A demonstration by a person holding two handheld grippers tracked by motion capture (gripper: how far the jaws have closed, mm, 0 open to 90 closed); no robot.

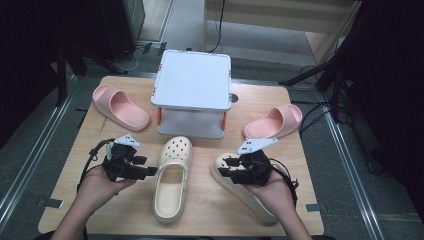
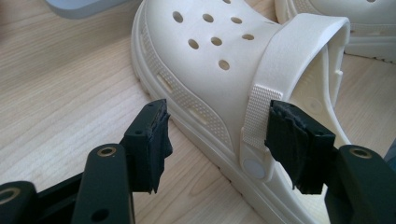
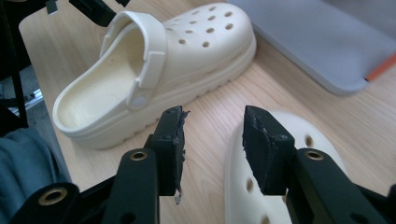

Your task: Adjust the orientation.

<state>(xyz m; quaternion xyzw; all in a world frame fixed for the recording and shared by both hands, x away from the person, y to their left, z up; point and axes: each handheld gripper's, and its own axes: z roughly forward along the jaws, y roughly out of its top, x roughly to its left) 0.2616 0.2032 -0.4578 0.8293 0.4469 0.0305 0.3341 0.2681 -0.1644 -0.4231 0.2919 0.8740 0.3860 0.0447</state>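
Observation:
Two cream clogs lie on the wooden table [image 1: 75, 165]. The left clog [image 1: 172, 177] rests toe toward the rack. My left gripper [image 1: 150, 171] is open at this clog's left side; in the left gripper view its jaws straddle the clog's wall and strap [image 2: 268, 79] near the rivet [image 2: 254, 166], one pad outside, one inside the opening. The right clog [image 1: 235, 187] lies partly under my right hand. My right gripper [image 1: 223, 169] is open over its toe end [image 3: 261, 186], with the left clog [image 3: 154, 65] beyond it.
A white two-tier rack [image 1: 192, 92] with orange posts stands at the table's middle back. A pink slide [image 1: 120, 106] lies to its left and another pink slide [image 1: 274, 121] to its right. Dark stands and cables ring the table.

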